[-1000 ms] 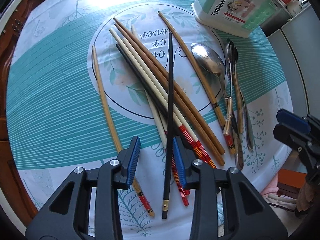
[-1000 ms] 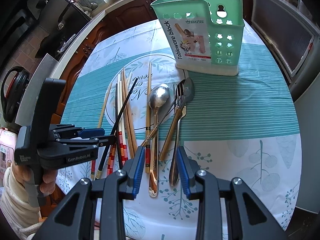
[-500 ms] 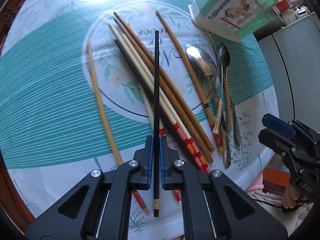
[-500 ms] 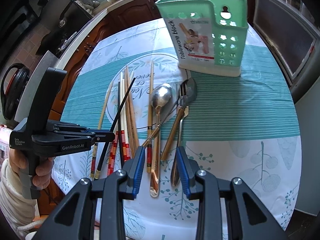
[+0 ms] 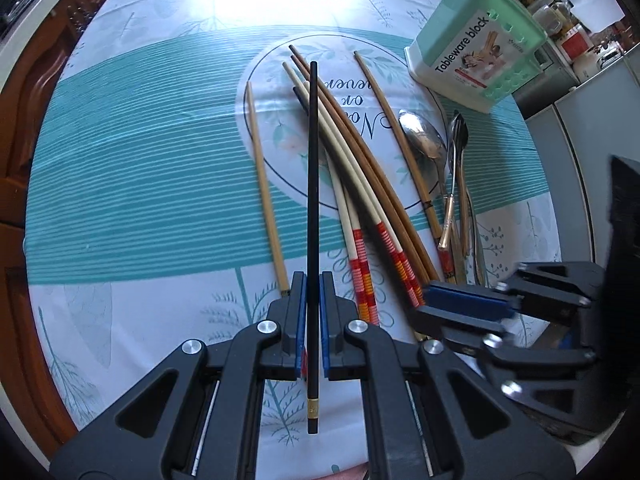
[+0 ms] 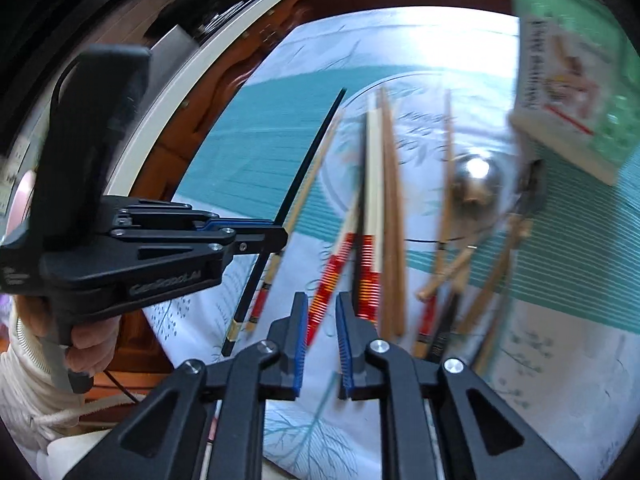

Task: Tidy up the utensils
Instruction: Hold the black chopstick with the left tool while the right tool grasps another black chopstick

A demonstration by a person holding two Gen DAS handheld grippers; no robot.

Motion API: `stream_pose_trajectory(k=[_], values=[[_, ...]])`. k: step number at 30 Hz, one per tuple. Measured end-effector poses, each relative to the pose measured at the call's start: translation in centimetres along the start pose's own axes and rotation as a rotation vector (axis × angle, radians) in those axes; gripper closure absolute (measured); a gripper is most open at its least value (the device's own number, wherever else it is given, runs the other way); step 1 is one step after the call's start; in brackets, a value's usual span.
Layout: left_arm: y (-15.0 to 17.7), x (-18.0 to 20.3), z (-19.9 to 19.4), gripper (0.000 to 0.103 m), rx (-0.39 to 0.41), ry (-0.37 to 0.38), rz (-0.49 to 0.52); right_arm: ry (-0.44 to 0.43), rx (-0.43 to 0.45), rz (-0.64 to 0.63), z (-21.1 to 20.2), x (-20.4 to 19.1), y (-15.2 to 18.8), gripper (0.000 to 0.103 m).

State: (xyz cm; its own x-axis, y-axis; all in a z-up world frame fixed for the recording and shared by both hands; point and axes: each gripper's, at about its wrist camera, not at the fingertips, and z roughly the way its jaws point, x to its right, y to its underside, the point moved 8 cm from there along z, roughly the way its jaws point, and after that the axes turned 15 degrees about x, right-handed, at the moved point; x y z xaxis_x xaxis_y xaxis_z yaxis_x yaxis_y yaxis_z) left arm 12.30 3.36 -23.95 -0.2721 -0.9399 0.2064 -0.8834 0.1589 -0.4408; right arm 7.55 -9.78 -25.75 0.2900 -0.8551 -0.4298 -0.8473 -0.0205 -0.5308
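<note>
Left tongs (image 5: 312,312) clamp a black chopstick (image 5: 313,208) near its butt, lifted clear for the green holder (image 5: 478,60), while right tongs (image 6: 322,320) hover open above the striped chopsticks (image 6: 370,240).

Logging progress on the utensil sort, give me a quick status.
Left hand-held gripper shut on black chopstick, lifted. Right hand-held gripper open, over red-banded chopsticks. Green holder unobstructed.
</note>
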Motion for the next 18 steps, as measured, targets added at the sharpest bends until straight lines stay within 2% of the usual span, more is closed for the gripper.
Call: stream_pose_trajectory(k=[3,8,18], values=[[0.4,0.0,-0.2,0.099,0.015,0.009,-0.018,-0.007,-0.029,0.003,1.1,0.0,0.3,0.091],[1.1,-0.5,-0.5,0.099,0.030,0.025,-0.037,0.081,-0.042,-0.049,1.9,0.1,0.3,0.091],[1.5,-0.7,-0.7,0.099,0.040,0.039,-0.034,0.173,-0.039,-0.096,3.6,-0.4,0.2,0.091]])
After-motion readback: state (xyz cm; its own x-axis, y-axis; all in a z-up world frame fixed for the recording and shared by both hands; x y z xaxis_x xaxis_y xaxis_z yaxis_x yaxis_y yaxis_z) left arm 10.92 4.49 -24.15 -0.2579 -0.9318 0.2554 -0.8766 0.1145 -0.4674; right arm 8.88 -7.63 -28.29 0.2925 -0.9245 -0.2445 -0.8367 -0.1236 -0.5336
